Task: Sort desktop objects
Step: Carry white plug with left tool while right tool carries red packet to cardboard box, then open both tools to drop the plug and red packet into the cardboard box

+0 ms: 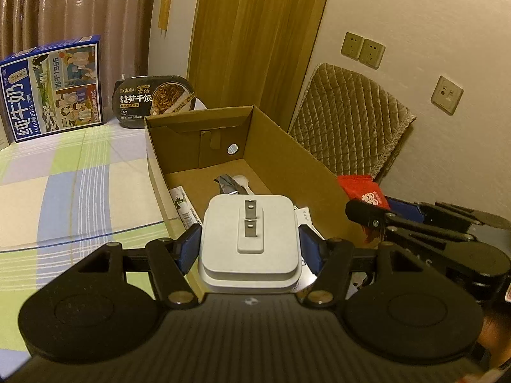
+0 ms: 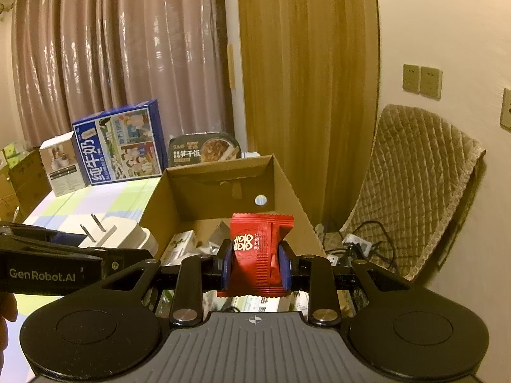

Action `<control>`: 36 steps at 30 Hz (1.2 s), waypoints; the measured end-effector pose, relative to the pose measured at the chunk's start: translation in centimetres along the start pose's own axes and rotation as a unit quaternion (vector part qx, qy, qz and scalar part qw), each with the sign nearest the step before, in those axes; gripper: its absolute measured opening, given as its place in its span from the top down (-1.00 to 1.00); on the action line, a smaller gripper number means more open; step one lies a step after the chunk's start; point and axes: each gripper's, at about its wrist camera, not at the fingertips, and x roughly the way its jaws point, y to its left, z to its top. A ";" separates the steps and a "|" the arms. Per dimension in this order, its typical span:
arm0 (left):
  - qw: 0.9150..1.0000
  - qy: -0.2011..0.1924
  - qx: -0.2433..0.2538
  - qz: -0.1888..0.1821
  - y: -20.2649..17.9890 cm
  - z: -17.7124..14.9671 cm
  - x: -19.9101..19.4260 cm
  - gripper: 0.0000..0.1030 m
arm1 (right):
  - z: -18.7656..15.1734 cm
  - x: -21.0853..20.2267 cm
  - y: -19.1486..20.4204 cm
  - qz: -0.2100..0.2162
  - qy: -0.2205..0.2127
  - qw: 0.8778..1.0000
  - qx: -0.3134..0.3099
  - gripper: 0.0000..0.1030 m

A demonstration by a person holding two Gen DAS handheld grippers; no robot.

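left gripper (image 1: 250,247): jaws closed on a white plug adapter (image 1: 249,239), blue pads pressing its two sides; two metal prongs face up and away from the camera. held above the near end of the cardboard box (image 1: 287,146), at its left wall.

right gripper (image 2: 255,261): jaws set narrow, gripping a red candy packet (image 2: 255,255) with gold print, crimped ends above and below the pads. held above the near end of the same box.

cardboard box: open top, brown, standing on the bench (image 1: 64,175) with a checked cloth in green, blue and cream; round hole in the far wall. inside: small printed packets and a silver wrapper, partly hidden by the held things.

behind the box: black instant rice tray (image 1: 153,100), leaning. left of it, a blue milk carton box (image 1: 51,89), upright. in the right wrist view, a small white box (image 2: 60,162) just beside the blue one.

backdrop: curtains, wall sockets, a quilted tan cloth (image 1: 348,118) against the wall.
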 end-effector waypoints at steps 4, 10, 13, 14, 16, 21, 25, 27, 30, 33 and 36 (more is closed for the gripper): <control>1.000 0.000 0.001 0.001 0.1 0.6 0.8 -0.17 | 0.5 0.8 -0.2 0.001 0.001 1.000 -0.003 0.48; 1.000 0.000 -0.001 0.001 0.7 1.8 2.1 -0.17 | 1.3 2.2 -0.7 0.003 0.003 1.000 -0.006 0.48; 1.000 -0.001 0.001 0.004 1.0 2.5 2.8 -0.17 | 1.8 3.1 -1.1 0.005 0.006 1.000 -0.004 0.48; 1.000 -0.001 0.001 0.005 1.1 2.7 3.0 -0.17 | 1.9 3.4 -1.2 0.006 0.007 1.000 -0.004 0.48; 1.000 0.001 0.002 0.005 1.2 3.1 3.6 -0.17 | 2.2 4.0 -1.4 0.009 0.009 1.000 -0.002 0.48; 1.000 0.006 0.002 0.008 1.5 3.9 5.1 -0.17 | 2.9 5.5 -1.7 0.012 0.013 1.000 -0.001 0.48; 1.000 0.010 0.004 0.009 1.7 4.3 6.1 -0.17 | 3.2 6.7 -1.9 0.013 0.018 1.000 -0.005 0.48; 1.000 0.013 0.006 0.010 1.7 4.4 6.6 -0.17 | 3.3 7.2 -2.0 0.014 0.021 1.000 -0.006 0.48; 1.000 0.017 0.005 0.011 1.9 4.5 7.3 -0.17 | 3.3 7.9 -2.2 0.015 0.024 1.000 -0.004 0.48; 1.000 0.022 0.004 0.012 2.2 4.5 8.0 -0.17 | 3.4 8.4 -2.3 0.016 0.027 1.000 -0.005 0.48; 1.000 0.025 0.002 0.012 2.4 4.6 8.5 -0.17 | 3.5 8.9 -2.4 0.015 0.028 0.999 -0.005 0.48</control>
